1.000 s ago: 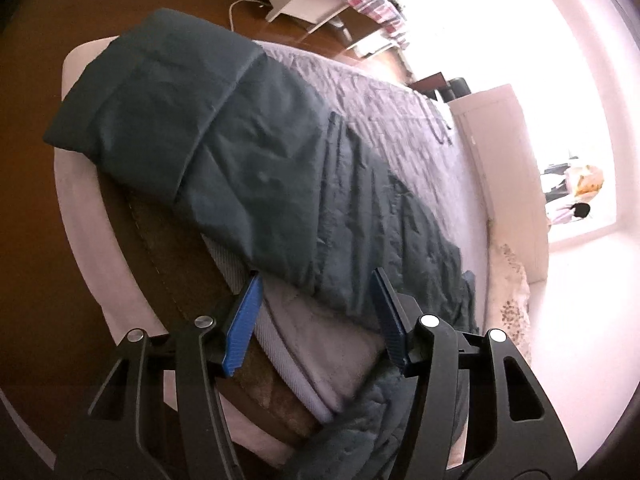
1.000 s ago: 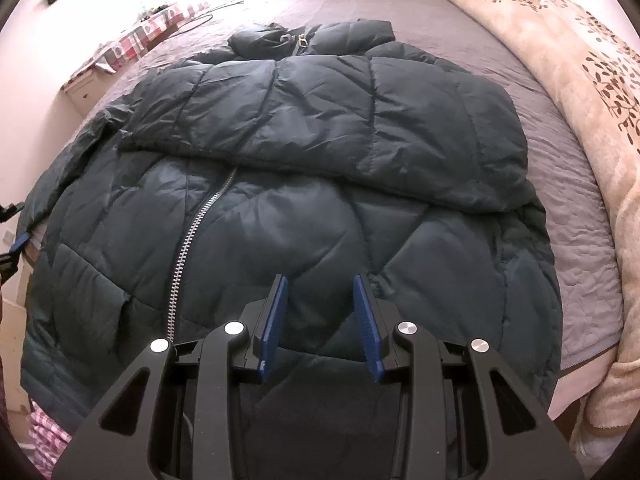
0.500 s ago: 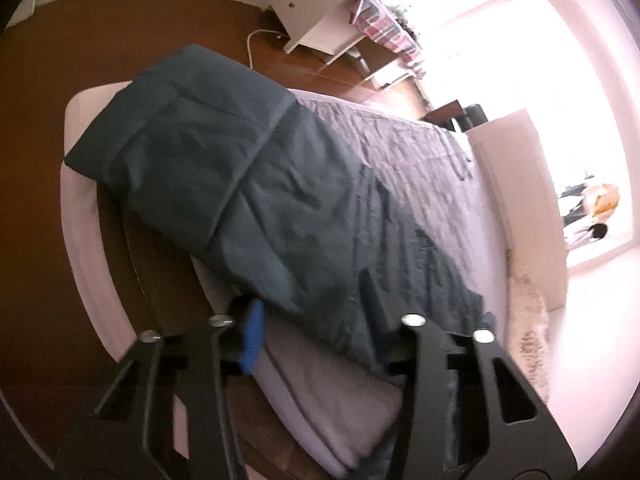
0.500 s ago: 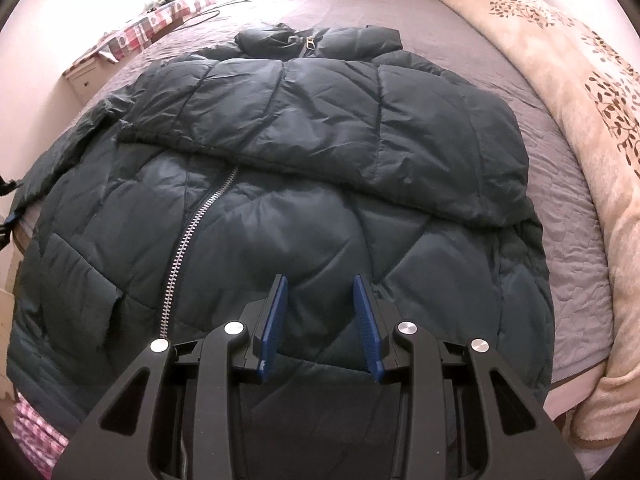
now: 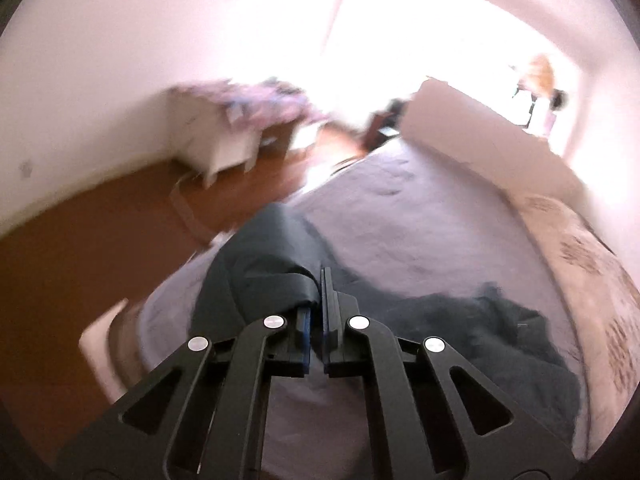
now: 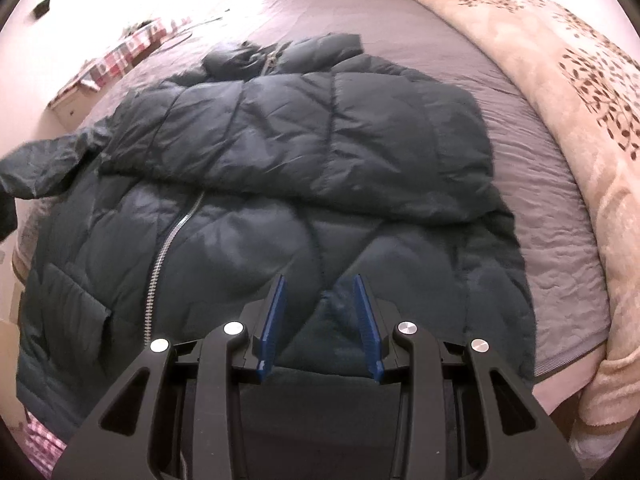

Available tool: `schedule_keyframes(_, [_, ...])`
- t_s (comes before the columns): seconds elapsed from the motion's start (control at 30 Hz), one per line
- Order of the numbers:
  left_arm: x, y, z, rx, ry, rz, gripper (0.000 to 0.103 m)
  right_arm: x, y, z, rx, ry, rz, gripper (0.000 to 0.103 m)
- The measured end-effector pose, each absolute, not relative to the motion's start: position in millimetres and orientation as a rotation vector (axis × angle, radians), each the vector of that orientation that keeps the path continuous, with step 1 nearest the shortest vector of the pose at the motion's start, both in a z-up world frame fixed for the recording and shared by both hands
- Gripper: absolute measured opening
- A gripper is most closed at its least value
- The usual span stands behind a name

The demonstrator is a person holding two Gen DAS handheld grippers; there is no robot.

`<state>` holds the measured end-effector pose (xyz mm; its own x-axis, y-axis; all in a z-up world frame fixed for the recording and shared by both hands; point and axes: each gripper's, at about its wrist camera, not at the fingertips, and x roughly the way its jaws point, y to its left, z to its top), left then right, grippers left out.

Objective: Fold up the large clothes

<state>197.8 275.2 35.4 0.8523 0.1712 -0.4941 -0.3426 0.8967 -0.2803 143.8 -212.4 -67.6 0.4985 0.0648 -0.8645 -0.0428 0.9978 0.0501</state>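
Observation:
A large dark teal quilted jacket (image 6: 280,184) lies front-up on the bed, silver zipper (image 6: 168,248) down its left half, one sleeve folded across the chest. My right gripper (image 6: 320,316) is open, low over the jacket's lower part, nothing between its blue pads. My left gripper (image 5: 319,300) is shut on the jacket's other sleeve (image 5: 264,276) and holds it lifted at the bed's left side; that raised sleeve shows at the left edge of the right wrist view (image 6: 36,164). The left wrist view is motion-blurred.
The bed has a grey quilted cover (image 6: 532,168). A cream leaf-patterned blanket (image 6: 560,80) runs along its right side. A white nightstand (image 5: 224,140) with a plaid cloth stands on the brown wooden floor (image 5: 80,248) to the left.
My left gripper has closed on the sleeve at the bed's edge and lifted it, swinging upward toward the room. My right gripper stays open over the jacket, hardly moved.

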Motion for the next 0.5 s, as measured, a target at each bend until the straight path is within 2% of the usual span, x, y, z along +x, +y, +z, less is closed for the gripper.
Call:
schedule_keyframes(0.17, [207, 203, 95, -0.264, 0.41, 0.045, 0.003, 136, -238, -57, 0.08, 1.003, 0.031, 0.037])
schedule_keyframes(0.27, [212, 151, 108, -0.217, 0.418, -0.101, 0.003, 130, -255, -53, 0.107, 0.977, 0.002, 0.037])
schedule_keyframes(0.37, [216, 96, 99, -0.177, 0.472, -0.245, 0.003, 124, -273, -52, 0.126, 0.956, -0.023, 0.037])
schedule_keyframes(0.5, [221, 30, 53, -0.128, 0.616, -0.374, 0.003, 117, -295, -56, 0.173, 0.956, -0.044, 0.037])
